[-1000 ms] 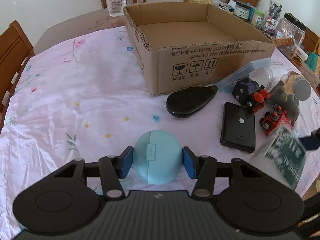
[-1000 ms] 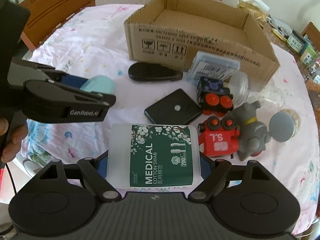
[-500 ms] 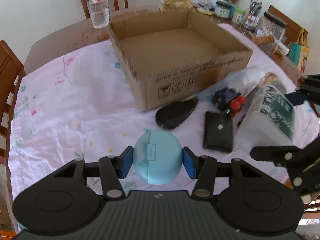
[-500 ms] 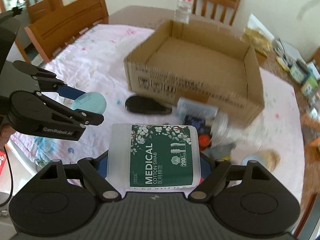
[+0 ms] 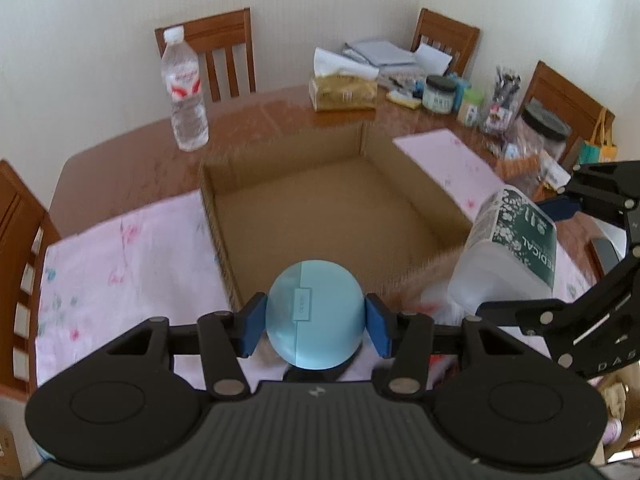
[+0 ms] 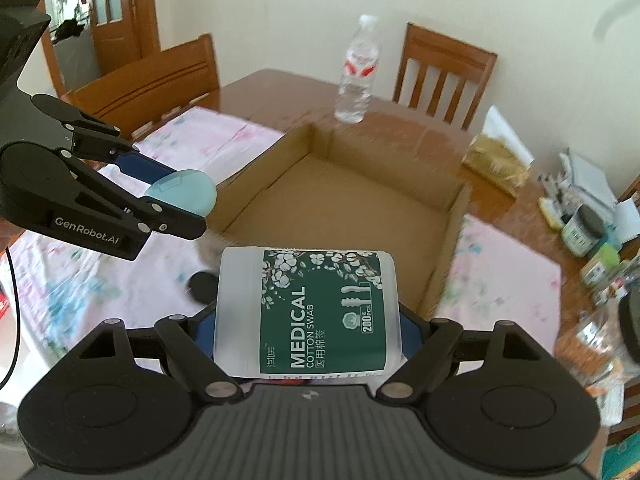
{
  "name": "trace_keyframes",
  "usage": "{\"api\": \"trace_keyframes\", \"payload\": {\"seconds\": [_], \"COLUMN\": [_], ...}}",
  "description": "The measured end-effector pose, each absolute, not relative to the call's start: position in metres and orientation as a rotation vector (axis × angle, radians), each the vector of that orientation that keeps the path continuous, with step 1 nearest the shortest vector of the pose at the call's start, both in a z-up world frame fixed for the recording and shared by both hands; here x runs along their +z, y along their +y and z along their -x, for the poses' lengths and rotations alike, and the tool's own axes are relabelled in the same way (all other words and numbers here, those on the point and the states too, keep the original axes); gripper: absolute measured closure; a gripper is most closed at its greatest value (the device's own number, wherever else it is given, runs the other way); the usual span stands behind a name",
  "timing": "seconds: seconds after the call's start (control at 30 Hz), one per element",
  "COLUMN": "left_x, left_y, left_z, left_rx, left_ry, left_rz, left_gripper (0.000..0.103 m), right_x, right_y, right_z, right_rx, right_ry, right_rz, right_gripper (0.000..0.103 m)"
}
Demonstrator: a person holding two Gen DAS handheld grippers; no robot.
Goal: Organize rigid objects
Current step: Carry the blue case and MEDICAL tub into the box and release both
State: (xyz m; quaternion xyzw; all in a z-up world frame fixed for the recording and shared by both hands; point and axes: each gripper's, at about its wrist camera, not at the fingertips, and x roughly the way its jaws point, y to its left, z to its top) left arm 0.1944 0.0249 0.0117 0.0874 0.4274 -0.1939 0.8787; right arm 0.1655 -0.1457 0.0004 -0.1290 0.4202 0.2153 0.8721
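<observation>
My left gripper [image 5: 316, 322] is shut on a round light-blue case [image 5: 316, 316] and holds it in the air over the near wall of an open, empty cardboard box [image 5: 328, 200]. My right gripper [image 6: 306, 332] is shut on a cotton swab box [image 6: 308, 308] with a green "MEDICAL COTTON SWAB" label, held above the box's near edge [image 6: 440, 280]. In the left wrist view the cotton swab box [image 5: 512, 252] hangs at the box's right corner. In the right wrist view the blue case [image 6: 184, 192] sits at the box's left corner.
A water bottle [image 5: 184, 92] stands behind the box on the brown table [image 5: 120, 160]. A tissue pack [image 5: 344, 92], jars [image 5: 440, 94] and clutter fill the back right. A black oval object [image 6: 204, 286] lies on the pink floral cloth [image 6: 100, 272]. Wooden chairs surround the table.
Both grippers have lifted and moved forward with their loads, from over the cloth and toys to above the box's near edge. The toys and black items have dropped out of view.
</observation>
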Motion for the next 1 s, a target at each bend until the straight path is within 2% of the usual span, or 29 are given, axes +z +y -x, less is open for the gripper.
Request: {"api": "trace_keyframes", "payload": {"seconds": [0.2,0.53,0.77,0.87,0.93,1.0], "left_x": [0.0,-0.049,-0.058,-0.058,-0.054,-0.048], "left_y": [0.007,0.006,0.01,0.015,0.019,0.021], "left_z": [-0.237,-0.315,-0.344,-0.35,-0.346,-0.336], "left_rx": [-0.356,-0.238,-0.162,-0.141,-0.133,-0.142], "left_ry": [0.866,0.932,0.897,0.89,0.888,0.866], "left_rz": [-0.184,-0.16,-0.139,-0.124,-0.098,-0.079], "left_gripper": [0.051,0.051,0.05,0.039,0.018,0.007], "right_x": [0.001,-0.021,-0.025,-0.025,-0.026,-0.026], "right_y": [-0.164,-0.181,-0.184,-0.183,-0.182,-0.18], "right_z": [-0.199,-0.249,-0.263,-0.267,-0.269,-0.272], "right_rx": [0.432,0.407,0.398,0.398,0.4,0.404], "right_ry": [0.852,0.897,0.906,0.906,0.906,0.905], "right_rz": [0.248,0.218,0.223,0.222,0.224,0.23], "right_gripper": [0.017,0.017,0.017,0.017,0.017,0.017]}}
